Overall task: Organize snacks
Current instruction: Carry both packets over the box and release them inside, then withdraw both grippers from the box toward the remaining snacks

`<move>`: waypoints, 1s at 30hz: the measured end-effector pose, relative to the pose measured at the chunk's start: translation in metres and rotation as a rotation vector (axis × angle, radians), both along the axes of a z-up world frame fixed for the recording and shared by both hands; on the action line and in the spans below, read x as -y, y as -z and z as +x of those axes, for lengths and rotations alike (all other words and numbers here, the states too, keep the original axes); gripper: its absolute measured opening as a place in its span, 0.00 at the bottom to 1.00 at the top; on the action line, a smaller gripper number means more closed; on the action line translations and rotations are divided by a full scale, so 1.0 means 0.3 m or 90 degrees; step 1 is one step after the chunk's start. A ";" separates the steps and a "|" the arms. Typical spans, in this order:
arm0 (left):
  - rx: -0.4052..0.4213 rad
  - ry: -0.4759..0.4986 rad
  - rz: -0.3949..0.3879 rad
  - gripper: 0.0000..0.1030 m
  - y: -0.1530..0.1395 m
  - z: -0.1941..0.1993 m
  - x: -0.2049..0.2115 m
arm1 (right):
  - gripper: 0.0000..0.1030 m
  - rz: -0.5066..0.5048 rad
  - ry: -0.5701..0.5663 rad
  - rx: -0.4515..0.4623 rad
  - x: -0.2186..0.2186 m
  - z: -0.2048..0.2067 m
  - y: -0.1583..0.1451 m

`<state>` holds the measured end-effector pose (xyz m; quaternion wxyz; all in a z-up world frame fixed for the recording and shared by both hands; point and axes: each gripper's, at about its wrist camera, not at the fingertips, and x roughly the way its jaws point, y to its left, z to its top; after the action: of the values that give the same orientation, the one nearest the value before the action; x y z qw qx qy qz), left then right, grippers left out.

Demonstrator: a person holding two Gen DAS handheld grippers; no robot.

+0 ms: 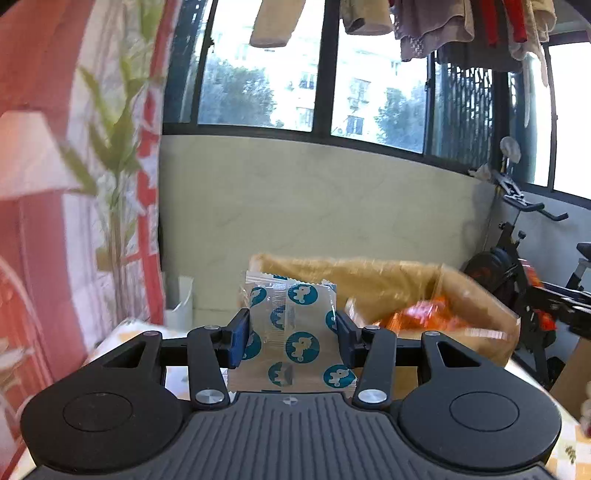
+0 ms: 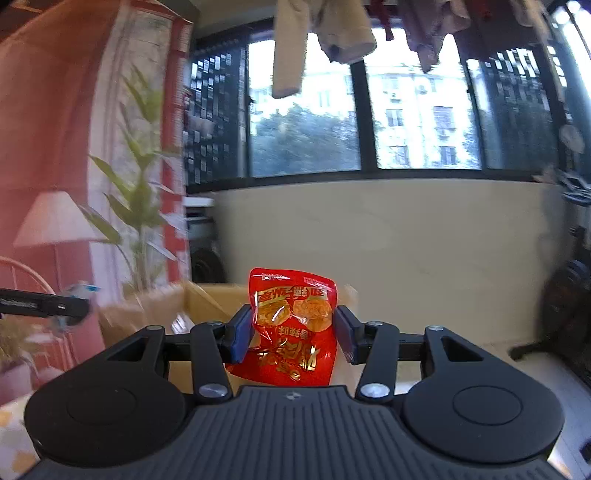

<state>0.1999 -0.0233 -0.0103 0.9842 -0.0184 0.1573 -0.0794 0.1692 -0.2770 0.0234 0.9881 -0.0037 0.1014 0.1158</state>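
My left gripper (image 1: pixel 292 332) is shut on a clear snack packet with blue round prints (image 1: pixel 295 332), held upright above the table. Beyond it lies an open brown cardboard box (image 1: pixel 476 295) with orange packets (image 1: pixel 424 314) inside. My right gripper (image 2: pixel 293 332) is shut on a red snack packet with gold print (image 2: pixel 295 325), also held upright. In the right wrist view the cardboard box (image 2: pixel 207 299) sits behind the red packet, and the left gripper (image 2: pixel 70 304) shows blurred at the far left edge.
A table with a yellow-patterned cloth (image 1: pixel 565 443) lies below. A pale low wall (image 1: pixel 314 206) under dark-framed windows stands behind. A red and white backdrop with a plant (image 1: pixel 110 147) fills the left. An exercise bike (image 1: pixel 524 266) stands at the right. Laundry (image 2: pixel 325 33) hangs overhead.
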 end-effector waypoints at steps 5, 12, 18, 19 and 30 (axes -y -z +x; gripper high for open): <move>-0.023 0.013 -0.002 0.49 -0.024 0.132 0.069 | 0.48 -0.045 -0.042 -0.009 -0.144 0.181 0.006; -0.071 0.026 -0.002 0.50 0.010 0.256 0.106 | 0.52 -0.037 -0.079 -0.079 -0.216 0.330 0.068; -0.056 0.031 0.002 0.66 0.026 0.249 0.105 | 0.71 -0.009 -0.075 -0.092 -0.193 0.323 0.074; -0.051 0.034 0.001 0.66 0.026 0.238 0.099 | 0.71 -0.010 -0.072 -0.087 -0.176 0.304 0.069; -0.024 -0.018 -0.005 0.66 0.021 0.065 -0.040 | 0.71 -0.013 -0.022 -0.038 0.122 0.093 0.042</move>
<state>0.2195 -0.0112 -0.0167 0.9819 -0.0259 0.1755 -0.0660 0.1970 -0.3138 0.0108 0.9824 -0.0122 0.1318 0.1318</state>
